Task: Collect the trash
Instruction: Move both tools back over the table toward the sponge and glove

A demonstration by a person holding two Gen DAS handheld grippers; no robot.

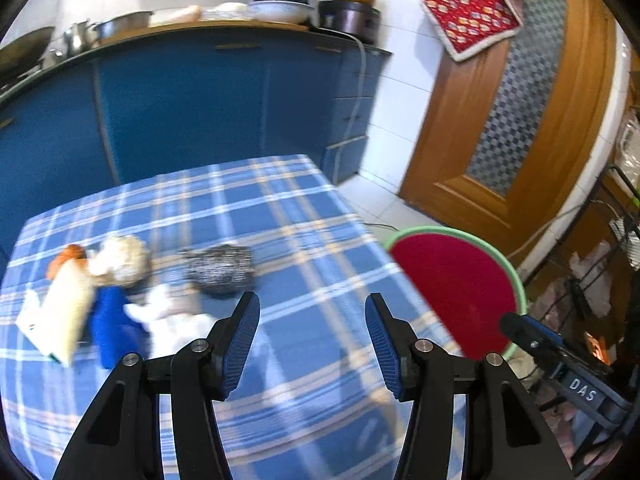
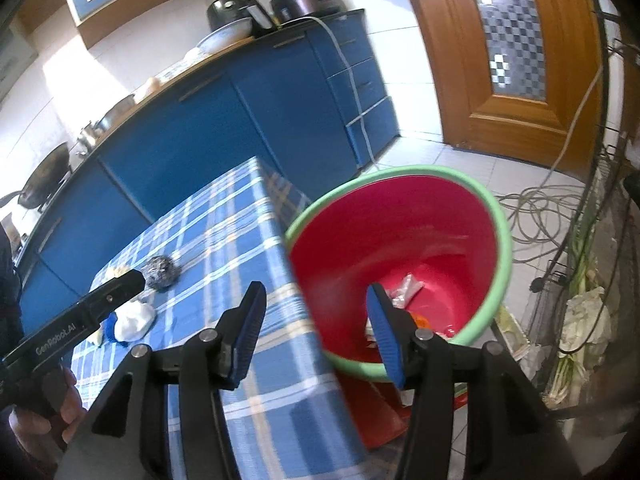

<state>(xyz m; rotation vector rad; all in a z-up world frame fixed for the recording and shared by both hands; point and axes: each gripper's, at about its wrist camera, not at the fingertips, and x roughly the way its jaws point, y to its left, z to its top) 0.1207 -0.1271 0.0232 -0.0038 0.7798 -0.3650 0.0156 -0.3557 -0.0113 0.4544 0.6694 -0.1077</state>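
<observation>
You are holding the left gripper (image 1: 312,344) with jaws apart and nothing between them, over the plaid tablecloth (image 1: 280,216); the trash pile (image 1: 120,300) is lying ahead and to its left, so be swinging toward the steel-wool ball (image 1: 218,270) first; the right gripper (image 2: 316,336) is also gaping empty, its right finger hanging over the red bucket (image 2: 400,232) holding wrappers; blur is smearing the pile, so its pieces are hard to tell apart.
</observation>
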